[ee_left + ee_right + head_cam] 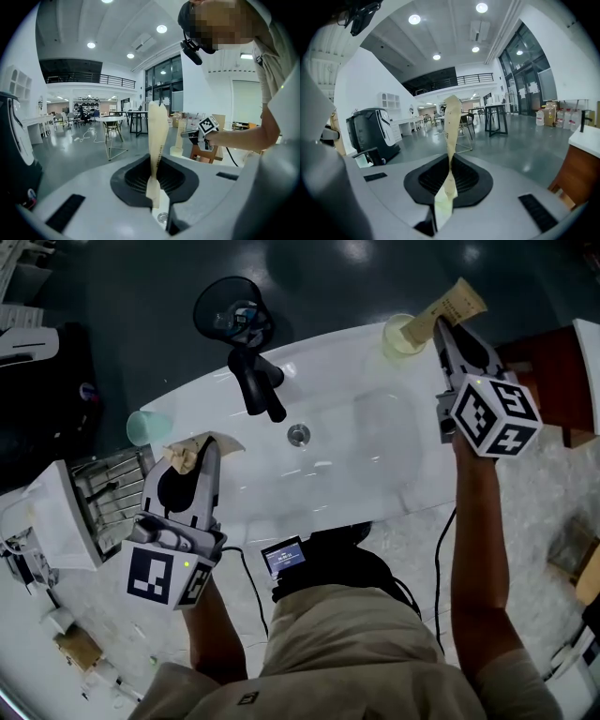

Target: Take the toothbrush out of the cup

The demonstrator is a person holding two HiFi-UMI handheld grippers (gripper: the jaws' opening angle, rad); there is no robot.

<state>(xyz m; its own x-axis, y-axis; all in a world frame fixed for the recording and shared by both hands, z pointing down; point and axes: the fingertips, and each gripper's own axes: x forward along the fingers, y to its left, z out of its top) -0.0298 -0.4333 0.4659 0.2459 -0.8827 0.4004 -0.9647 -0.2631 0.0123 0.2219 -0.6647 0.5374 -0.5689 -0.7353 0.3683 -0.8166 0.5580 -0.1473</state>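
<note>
One toothbrush [180, 458] is sitting pinched in our left gripper [206, 454], already out; with the right gripper [441, 329] we are squeezing another toothbrush [457, 304], seemingly not yet clear of the cup [398, 341].

The room is a large open hall with white walls and a glossy grey floor [520, 136]. Round recessed lights [414, 19] dot the white ceiling. Tall dark-framed windows [527, 77] line one side, and a railed mezzanine [471, 78] crosses the far end. High black-legged tables [496, 112] and a round white table [110, 120] stand about.
</note>
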